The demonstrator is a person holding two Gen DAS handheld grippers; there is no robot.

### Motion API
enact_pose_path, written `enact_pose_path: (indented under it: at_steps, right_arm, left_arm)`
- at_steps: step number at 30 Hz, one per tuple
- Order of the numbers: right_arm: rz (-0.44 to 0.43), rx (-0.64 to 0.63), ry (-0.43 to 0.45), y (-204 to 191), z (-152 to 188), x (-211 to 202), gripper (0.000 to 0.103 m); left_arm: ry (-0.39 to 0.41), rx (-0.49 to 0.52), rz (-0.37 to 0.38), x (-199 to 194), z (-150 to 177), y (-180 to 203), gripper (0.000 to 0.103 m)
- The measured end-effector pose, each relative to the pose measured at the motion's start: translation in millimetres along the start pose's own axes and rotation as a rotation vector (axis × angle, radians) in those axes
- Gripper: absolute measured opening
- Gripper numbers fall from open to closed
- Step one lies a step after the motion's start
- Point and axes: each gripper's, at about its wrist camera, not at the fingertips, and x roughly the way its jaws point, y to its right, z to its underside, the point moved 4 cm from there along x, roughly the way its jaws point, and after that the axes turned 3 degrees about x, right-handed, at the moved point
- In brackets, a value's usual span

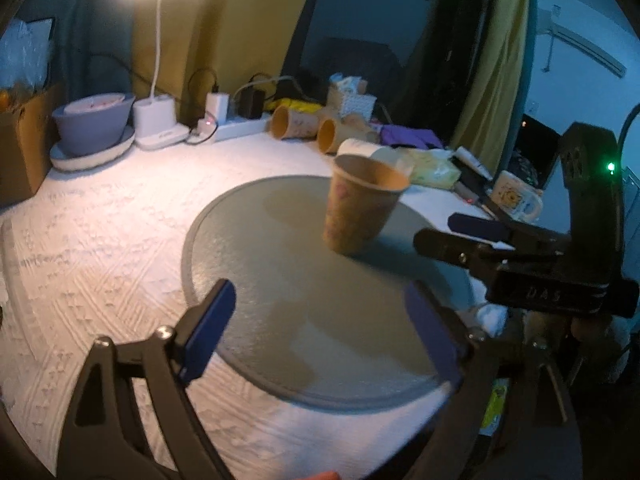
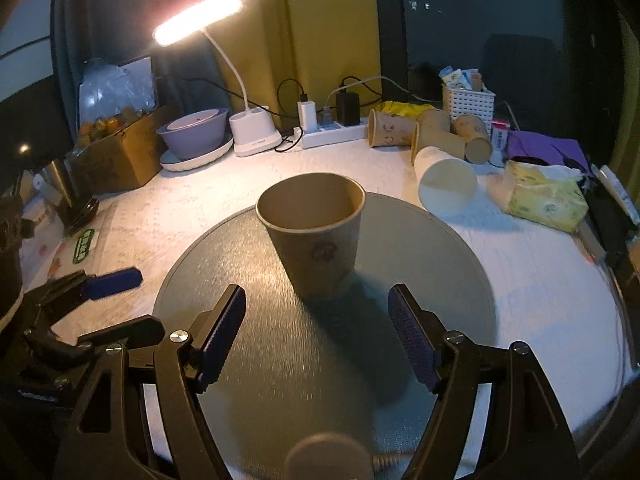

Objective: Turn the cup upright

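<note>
Black gripper (image 2: 316, 336) frames, ribbed blue jaws.

Table (image 2: 532, 276) covered in a white embossed cloth, set against a mustard-yellow curtain (image 2: 332, 32) with a dark window pane (image 2: 480, 20) to its right and a grey drape (image 2: 120, 12) to its left. Lit white gooseneck desk lamp (image 2: 198, 18) on a white base, beside a white power strip (image 2: 336, 132) carrying two plugged chargers; a purple bowl (image 2: 194, 132) on a white plate and a cardboard box (image 2: 120, 152) stand at the rear left. At the rear right: white slotted basket (image 2: 468, 102), yellow tissue pack (image 2: 544, 196), purple cloth (image 2: 540, 146).
</note>
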Motion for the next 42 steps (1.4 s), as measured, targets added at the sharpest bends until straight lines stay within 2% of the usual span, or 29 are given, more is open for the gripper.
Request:
enact_pose_path:
  at_steps: [10, 15, 22, 42]
  right_arm:
    - [0.03, 0.031, 0.056, 4.0, 6.2, -47.7, 0.077]
    - [0.069, 0.036, 0.11, 4.6, 4.6, -73.8, 0.077]
    - [0.078, 0.029, 0.154, 5.9, 0.8, -103.7, 0.077]
    - [0.089, -0.012, 0.269, -1.6, -14.1, -164.6, 0.077]
  left_arm:
    - [0.065, 0.06, 0.012, -27.3, -10.6, 28.1, 0.088]
    - [0.127, 0.084, 0.014, -44.4, -17.9, 39.4, 0.088]
    - [0.198, 0.104, 0.023, -64.0, -29.9, 51.9, 0.088]
    - [0.298, 0.135, 0.04, -97.6, -53.8, 72.7, 0.088]
